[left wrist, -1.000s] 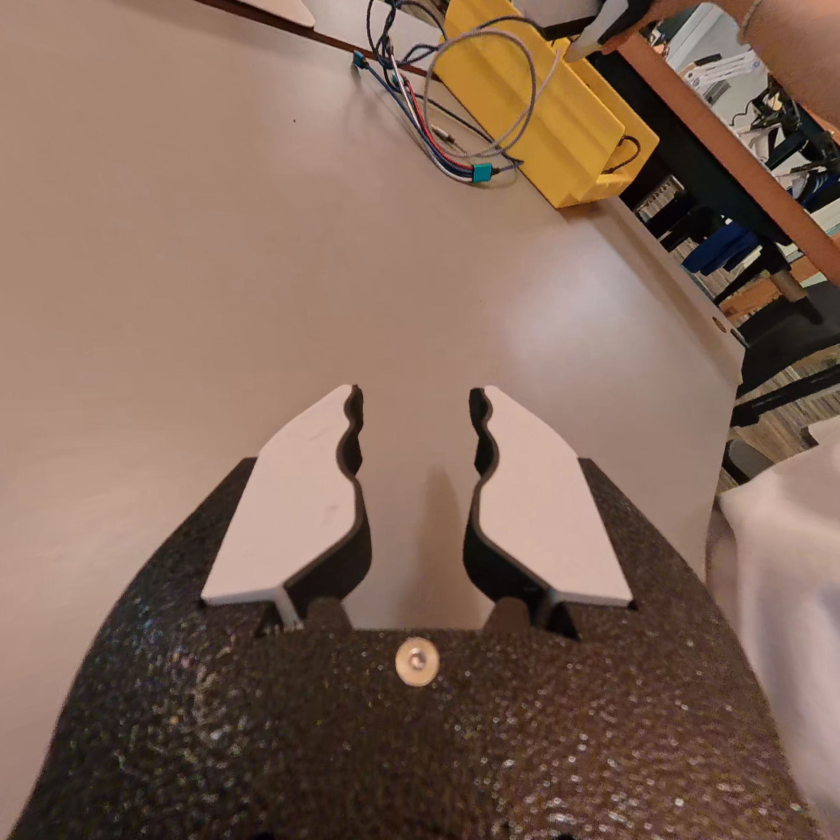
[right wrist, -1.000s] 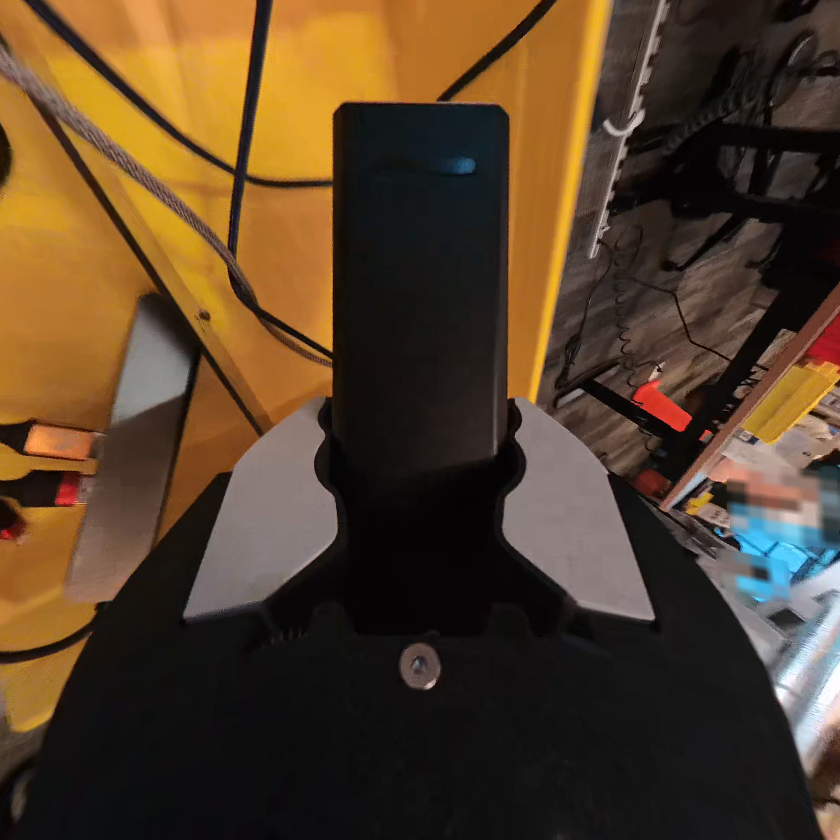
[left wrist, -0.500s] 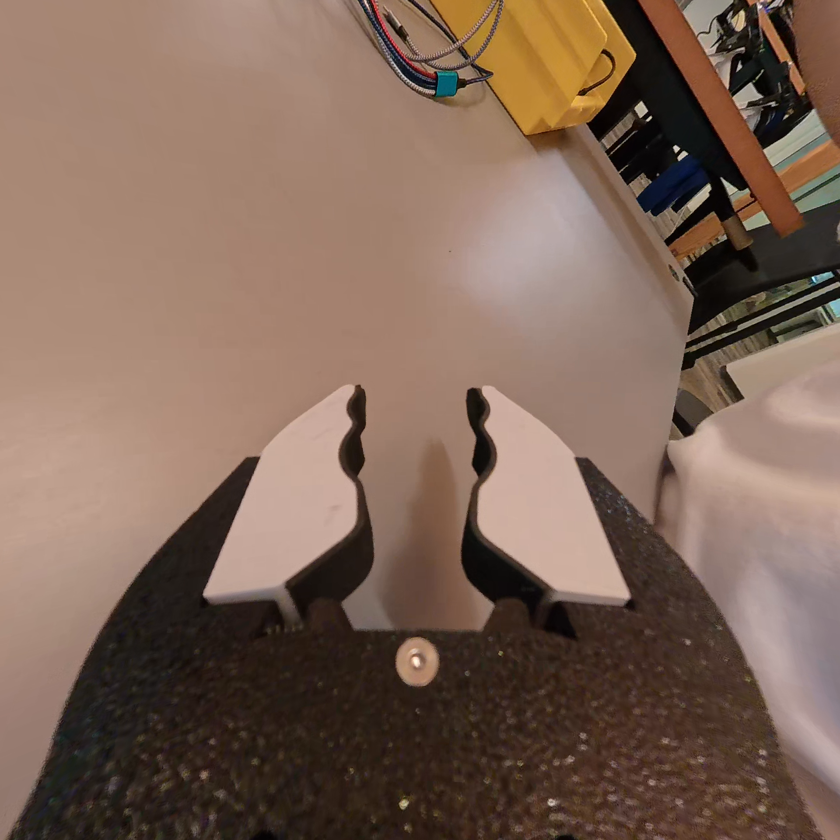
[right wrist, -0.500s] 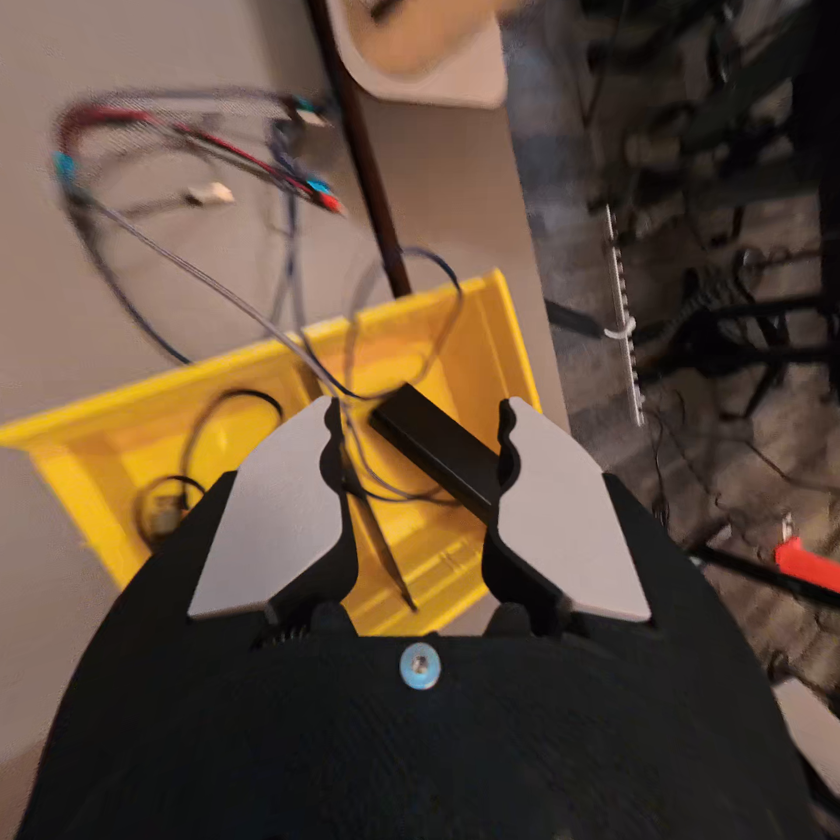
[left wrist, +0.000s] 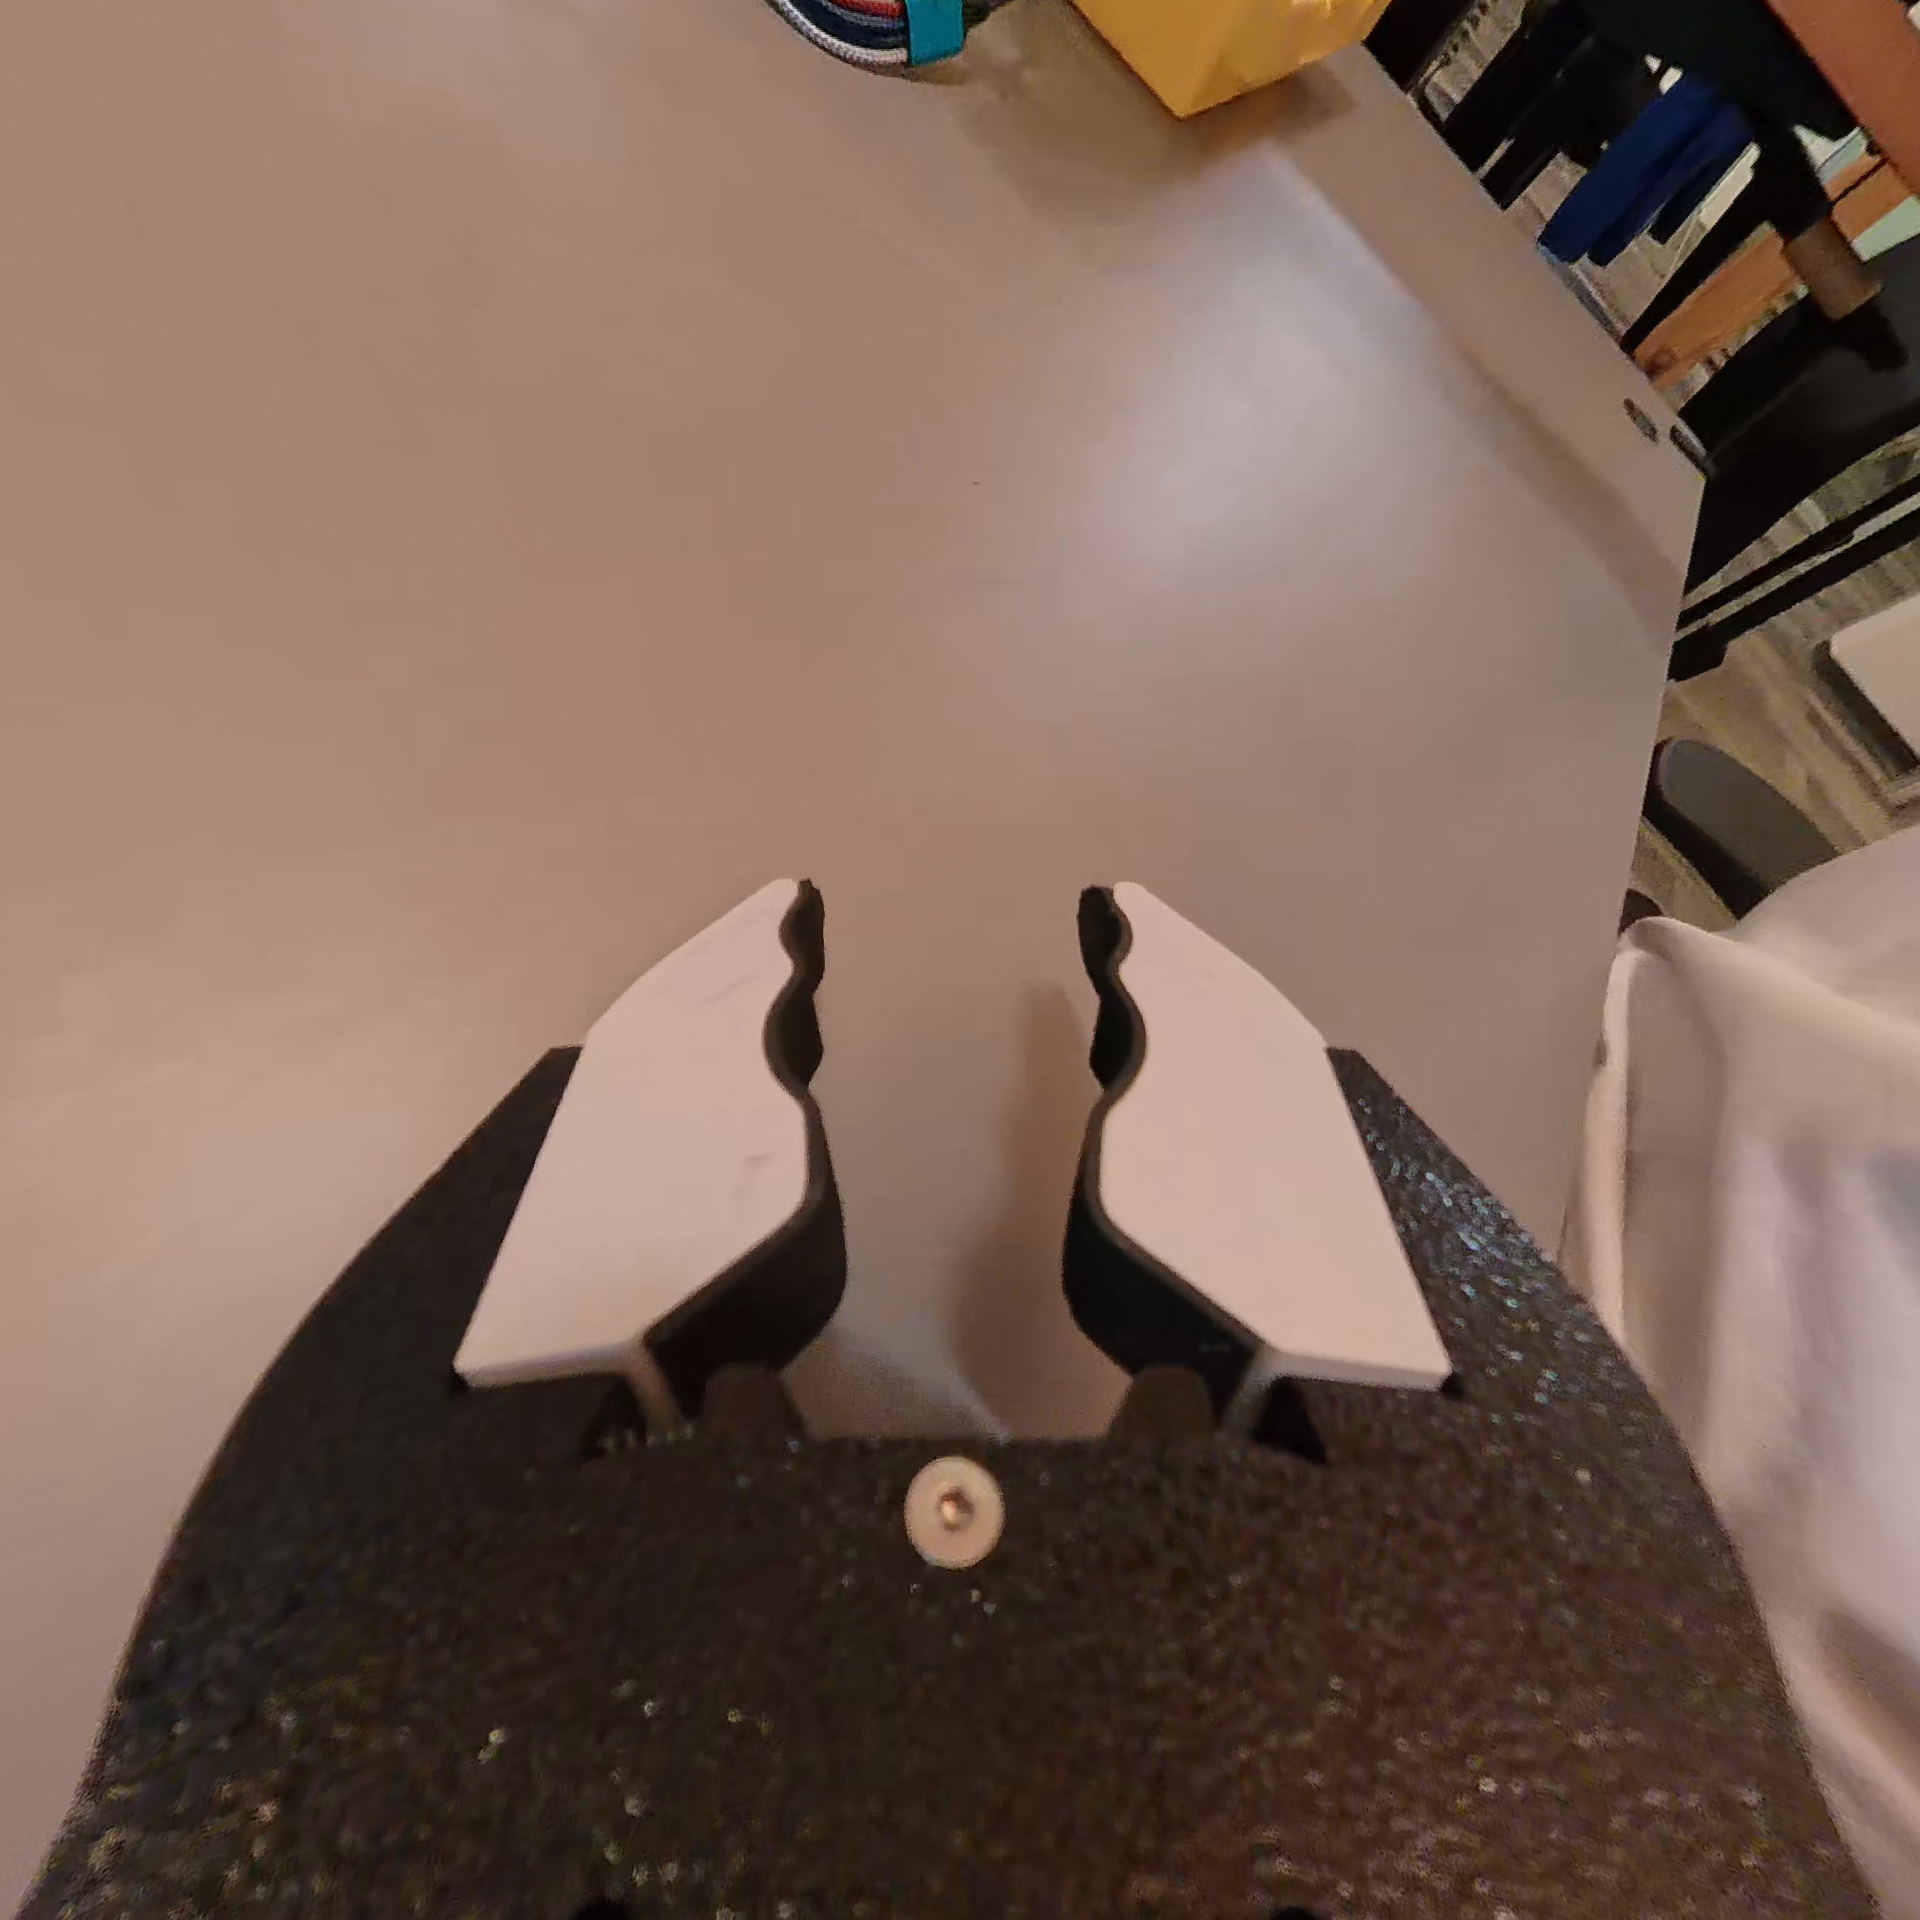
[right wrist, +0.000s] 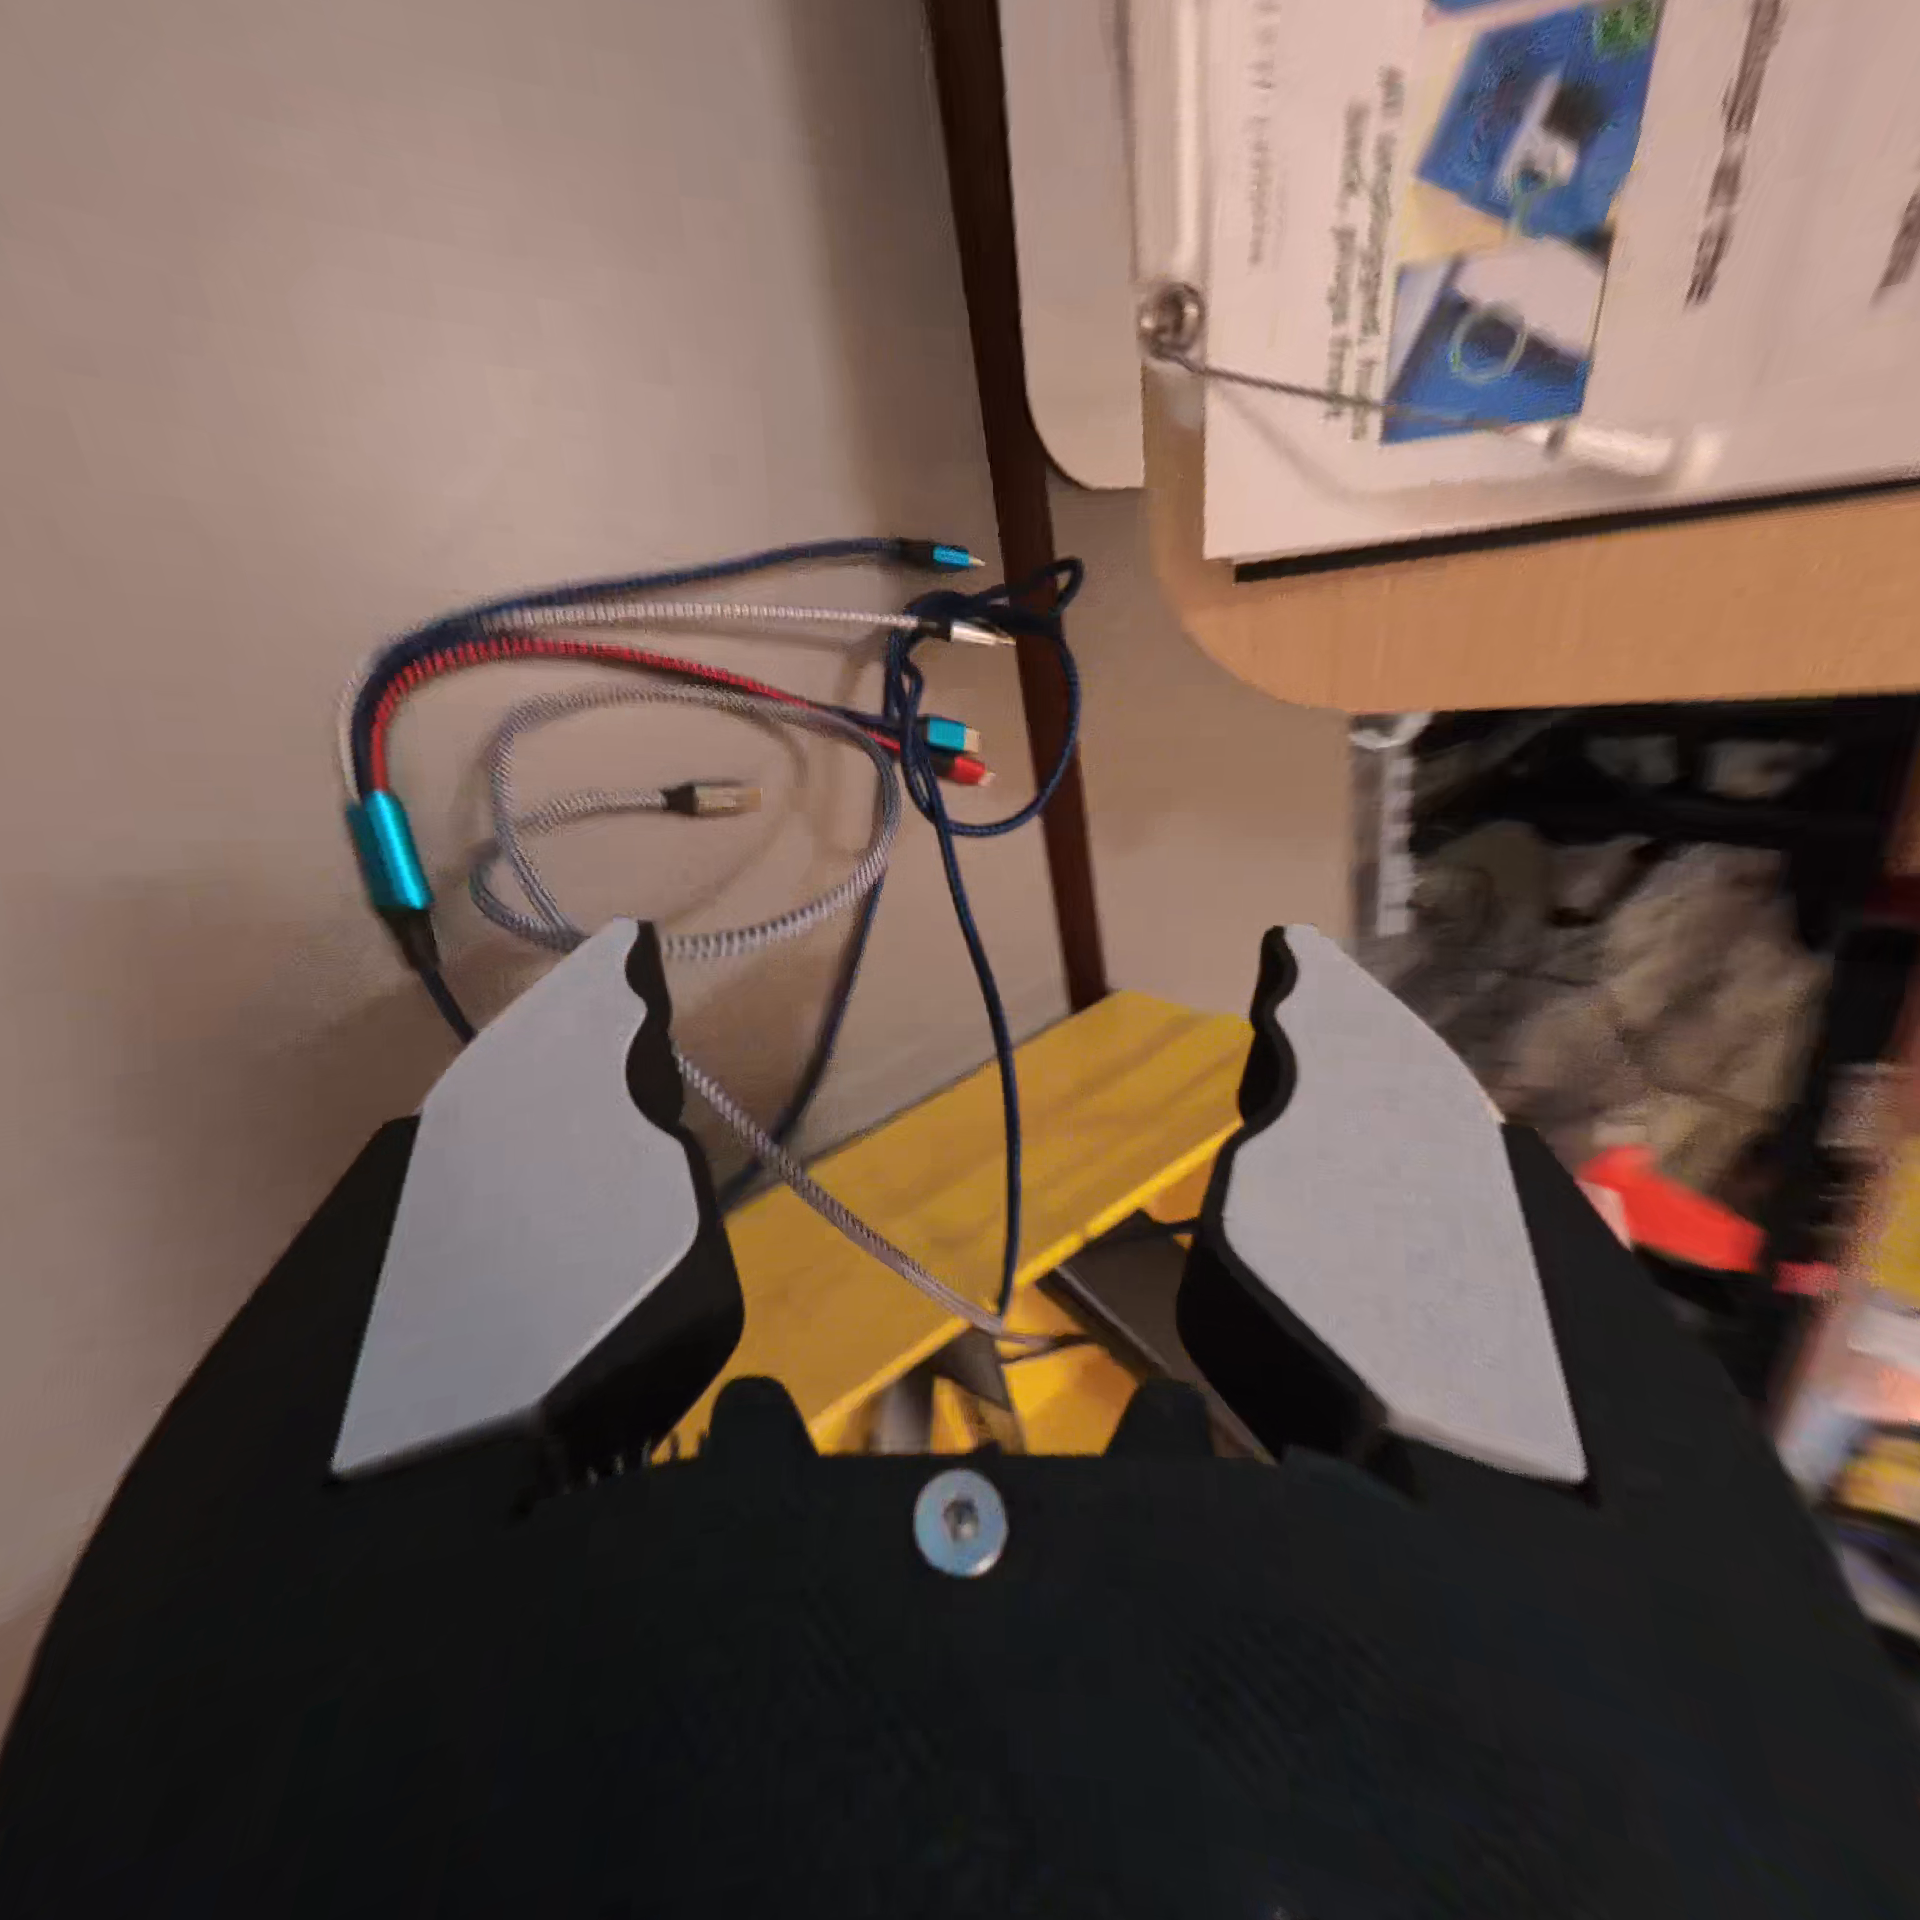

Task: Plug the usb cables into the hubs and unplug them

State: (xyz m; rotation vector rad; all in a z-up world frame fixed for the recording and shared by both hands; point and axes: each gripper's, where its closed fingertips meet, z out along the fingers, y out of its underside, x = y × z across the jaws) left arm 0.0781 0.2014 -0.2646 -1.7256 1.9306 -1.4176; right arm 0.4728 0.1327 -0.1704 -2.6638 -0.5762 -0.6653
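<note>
While my right gripper (right wrist: 961, 940) hangs with its jaws spread wide and nothing between them, I look past its pale fingers (right wrist: 540, 1174) at the yellow bin (right wrist: 1039, 1122) just beyond. A dark flat piece (right wrist: 1127, 1299) lies in the bin close under the right finger; it may be a hub, but I cannot tell. Two cables climb out of the bin: a silver braided cable (right wrist: 790, 925) that loops on the beige table (right wrist: 416, 312), ending in a gold-tipped plug (right wrist: 717, 798), and a thin dark blue cable (right wrist: 987, 1039) that knots farther off. To the left lies a bundle of blue, red and white braided leads (right wrist: 582, 649) joined by a teal sleeve (right wrist: 387, 852), fanning out to small teal, silver and red plugs. My left gripper (left wrist: 948, 904) is also open and empty, over bare table (left wrist: 520, 468), with the bin corner (left wrist: 1236, 47) and the teal sleeve (left wrist: 930, 16) at the far edge. White cloth (left wrist: 1766, 1195) sits on the right.
</note>
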